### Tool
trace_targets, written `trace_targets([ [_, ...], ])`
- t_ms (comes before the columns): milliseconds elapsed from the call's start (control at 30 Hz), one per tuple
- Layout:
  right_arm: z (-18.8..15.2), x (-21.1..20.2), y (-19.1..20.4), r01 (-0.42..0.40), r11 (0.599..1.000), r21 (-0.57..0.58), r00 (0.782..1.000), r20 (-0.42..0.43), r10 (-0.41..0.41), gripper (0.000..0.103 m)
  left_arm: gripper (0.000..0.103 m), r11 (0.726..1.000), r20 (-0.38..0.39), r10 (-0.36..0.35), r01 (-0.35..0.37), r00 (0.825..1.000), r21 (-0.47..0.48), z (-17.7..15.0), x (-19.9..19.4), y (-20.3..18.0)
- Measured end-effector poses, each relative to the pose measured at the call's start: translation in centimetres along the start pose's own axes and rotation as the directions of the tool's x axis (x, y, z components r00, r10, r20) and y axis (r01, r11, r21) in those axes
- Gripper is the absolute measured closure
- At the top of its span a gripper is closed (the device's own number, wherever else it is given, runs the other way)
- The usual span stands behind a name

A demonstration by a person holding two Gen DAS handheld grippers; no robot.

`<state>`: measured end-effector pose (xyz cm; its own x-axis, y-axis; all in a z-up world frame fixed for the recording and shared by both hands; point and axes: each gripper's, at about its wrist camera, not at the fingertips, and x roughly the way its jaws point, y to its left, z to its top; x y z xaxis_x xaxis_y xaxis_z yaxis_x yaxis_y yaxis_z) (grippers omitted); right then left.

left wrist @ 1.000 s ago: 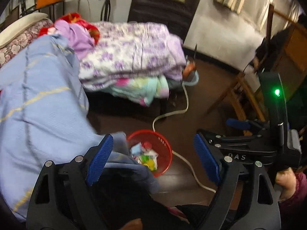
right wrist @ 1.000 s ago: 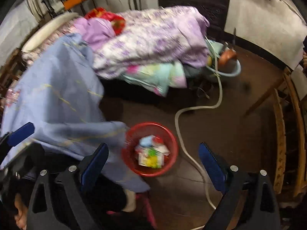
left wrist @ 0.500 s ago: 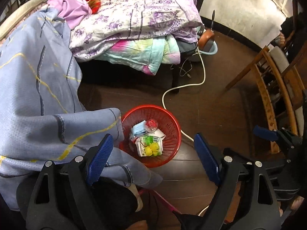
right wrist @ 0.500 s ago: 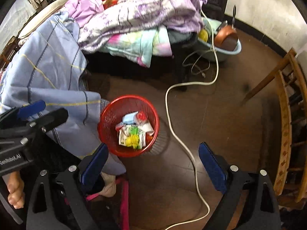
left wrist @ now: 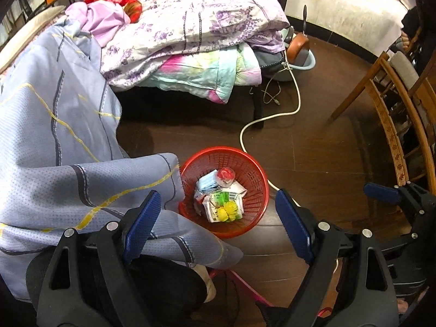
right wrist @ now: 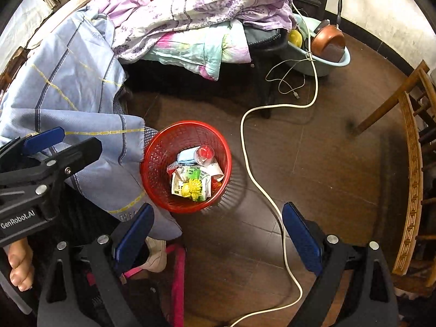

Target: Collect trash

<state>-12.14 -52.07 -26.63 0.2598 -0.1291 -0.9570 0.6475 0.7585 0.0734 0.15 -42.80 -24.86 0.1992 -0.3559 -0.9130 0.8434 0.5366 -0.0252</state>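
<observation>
Your left gripper (left wrist: 216, 224) has its fingers apart, empty, above the floor (left wrist: 313, 150). Your right gripper (right wrist: 218, 234) likewise. The red basket (left wrist: 253, 177) of trash (left wrist: 222, 201) stands at twelve o'clock between the left fingers; a blue sheet (left wrist: 54, 150) drapes at nine.

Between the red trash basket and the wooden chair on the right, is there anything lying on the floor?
Yes: a white cable snakes across the dark floor between the red basket and the wooden chair; otherwise bare. Clearest in the right wrist view.
</observation>
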Motion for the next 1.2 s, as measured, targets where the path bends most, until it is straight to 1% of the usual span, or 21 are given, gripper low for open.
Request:
trace_targets([
  [233,0.06,-0.14,0.17,0.0,1.0,-0.005,1.0,0.001,0.0,0.01,0.02,1.0,-0.006,0.0,0.0,1.0,-0.024,0.0,-0.06,0.48],
  [433,0.17,-0.43,0.37,0.003,1.0,-0.013,1.0,0.012,-0.003,0.01,0.02,1.0,-0.005,0.004,-0.004,1.0,-0.016,-0.05,-0.11,0.38],
  [1200,0.09,-0.38,0.37,-0.003,1.0,-0.009,1.0,0.005,0.003,0.01,0.02,1.0,-0.017,0.008,-0.008,1.0,0.003,-0.23,0.25,0.14],
])
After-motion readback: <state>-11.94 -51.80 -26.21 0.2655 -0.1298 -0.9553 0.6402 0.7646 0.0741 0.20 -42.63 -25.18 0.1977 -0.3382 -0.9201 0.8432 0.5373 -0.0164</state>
